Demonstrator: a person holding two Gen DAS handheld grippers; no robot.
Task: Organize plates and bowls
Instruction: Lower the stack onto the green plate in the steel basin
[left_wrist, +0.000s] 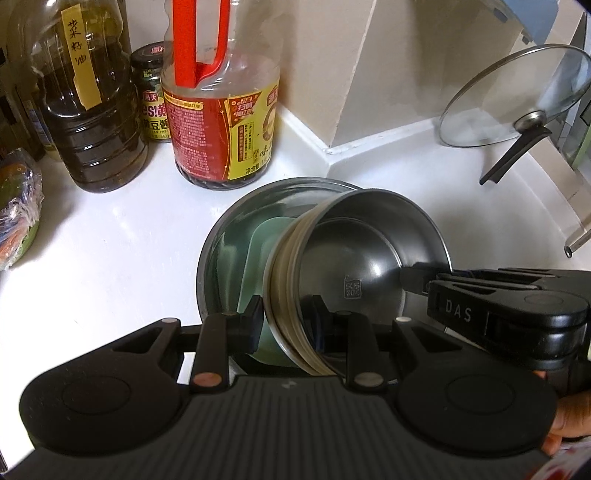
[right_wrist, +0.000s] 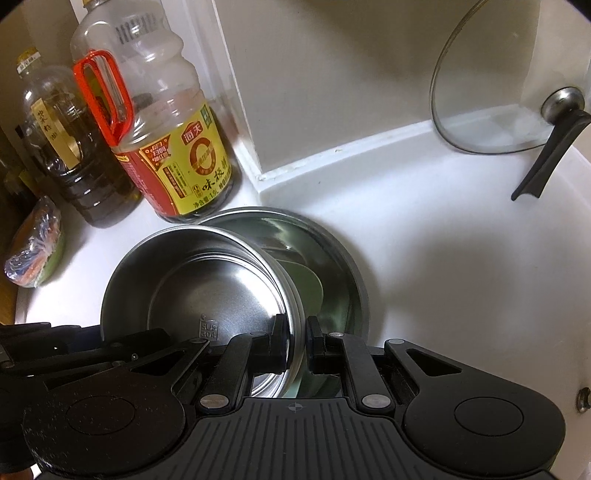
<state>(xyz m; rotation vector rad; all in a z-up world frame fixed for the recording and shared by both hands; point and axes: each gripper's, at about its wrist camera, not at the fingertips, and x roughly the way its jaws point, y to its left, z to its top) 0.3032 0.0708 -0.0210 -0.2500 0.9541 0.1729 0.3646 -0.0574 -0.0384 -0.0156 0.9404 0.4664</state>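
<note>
On a white counter (right_wrist: 461, 258), above a wide steel basin (right_wrist: 343, 254) holding a green plate (right_wrist: 308, 284), 2 grippers clamp a tilted stack of steel bowls (left_wrist: 369, 254): left gripper (left_wrist: 286, 317) and right gripper (right_wrist: 295, 341) each nearly closed on opposite rims.

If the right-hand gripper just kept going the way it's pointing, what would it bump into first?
The right gripper already pinches the steel bowl by its rim. Going on, it would probably drive into the larger steel basin beneath, though depth is hard to judge.
</note>
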